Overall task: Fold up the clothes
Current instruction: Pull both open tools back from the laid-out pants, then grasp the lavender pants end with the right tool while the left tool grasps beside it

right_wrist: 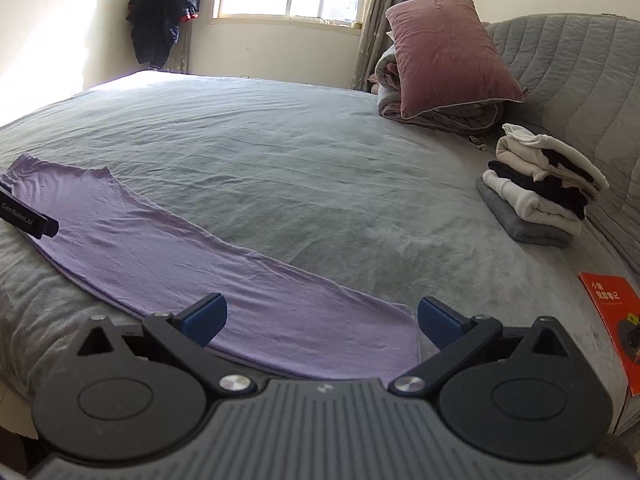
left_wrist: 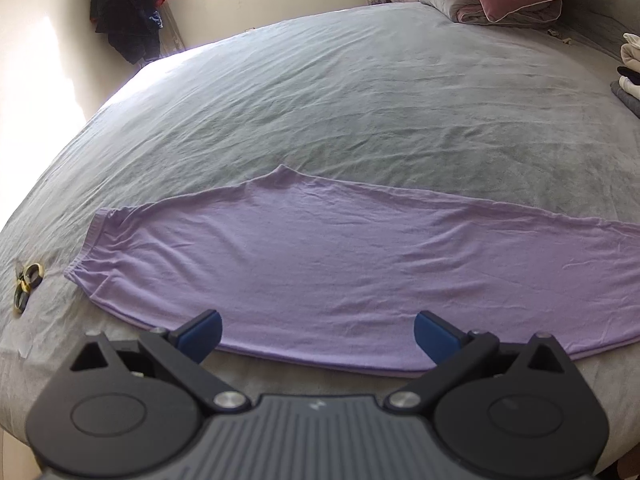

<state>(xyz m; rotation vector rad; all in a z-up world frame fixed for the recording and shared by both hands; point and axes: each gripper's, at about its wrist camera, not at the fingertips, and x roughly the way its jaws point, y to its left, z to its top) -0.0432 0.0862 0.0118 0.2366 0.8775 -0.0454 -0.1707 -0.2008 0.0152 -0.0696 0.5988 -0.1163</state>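
Observation:
A lilac garment [left_wrist: 320, 272] lies flat on the grey bed, folded into a long strip along the near edge. Its waistband end is at the left. My left gripper [left_wrist: 318, 334] is open and empty, just above the strip's near edge. In the right wrist view the same garment [right_wrist: 168, 248] runs from far left to the near middle. My right gripper [right_wrist: 322, 320] is open and empty over its narrow right end. The other gripper's body [right_wrist: 28, 216] shows at the left edge.
A stack of folded clothes [right_wrist: 540, 188] sits at the right by the grey headboard [right_wrist: 580, 92]. A pink pillow on a rolled duvet [right_wrist: 444, 64] is behind it. A red booklet [right_wrist: 616, 320] lies at the right edge. Small ring-shaped objects [left_wrist: 26, 284] lie at the left.

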